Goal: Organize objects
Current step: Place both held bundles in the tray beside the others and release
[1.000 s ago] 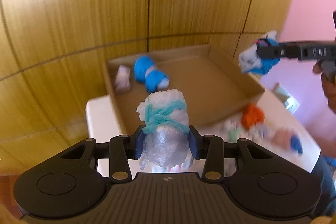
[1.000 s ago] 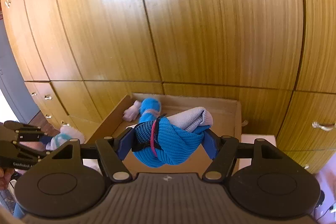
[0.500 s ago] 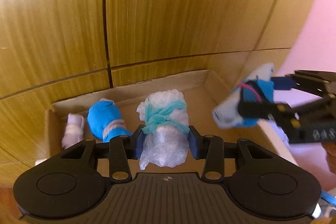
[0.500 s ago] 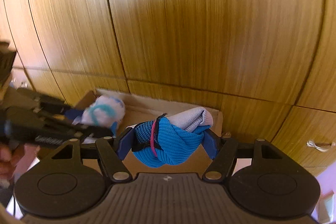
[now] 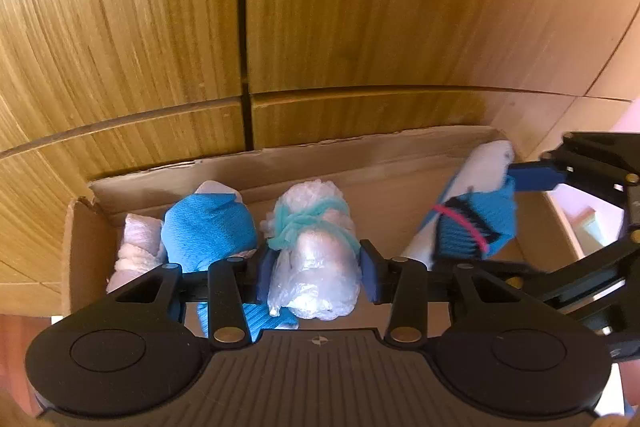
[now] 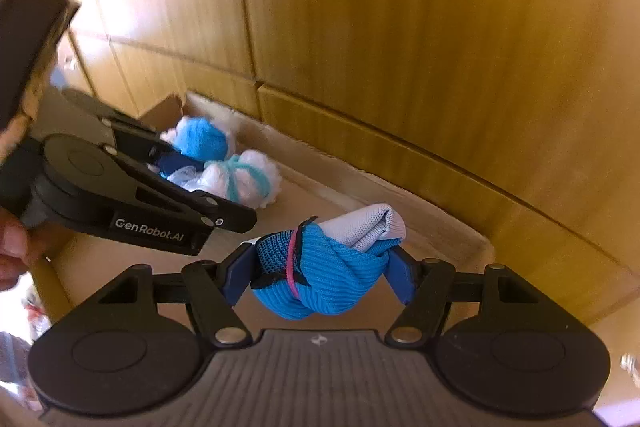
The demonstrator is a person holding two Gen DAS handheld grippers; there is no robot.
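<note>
A: Which bundle does the left claw (image 5: 316, 265) grip?

B: A fluffy white sock roll tied with teal yarn (image 5: 310, 239), clamped between the two blue pads (image 5: 370, 277). It hangs inside the open cardboard box (image 5: 360, 163), just beside a plain blue sock roll (image 5: 208, 231) and a pale pink-white roll (image 5: 136, 247) lying at the box's left end.

A: And the right claw (image 6: 322, 275)?

B: Closed on a blue and grey sock bundle with a pink stripe (image 6: 324, 267), held over the right part of the same box, its floor visible beneath. In the left wrist view this bundle (image 5: 468, 215) appears at the right, near the far wall of the box.

A: Is any lettering legible?

B: Yes. The side of the left tool, seen from the right wrist, reads "GenRobot.AI" (image 6: 149, 227) in white on black. A small compass-like mark sits on each tool's ribbed grey body; no other writing is readable.

A: Background?

B: Wooden cabinet fronts (image 5: 360, 7) stand directly behind the box.
</note>
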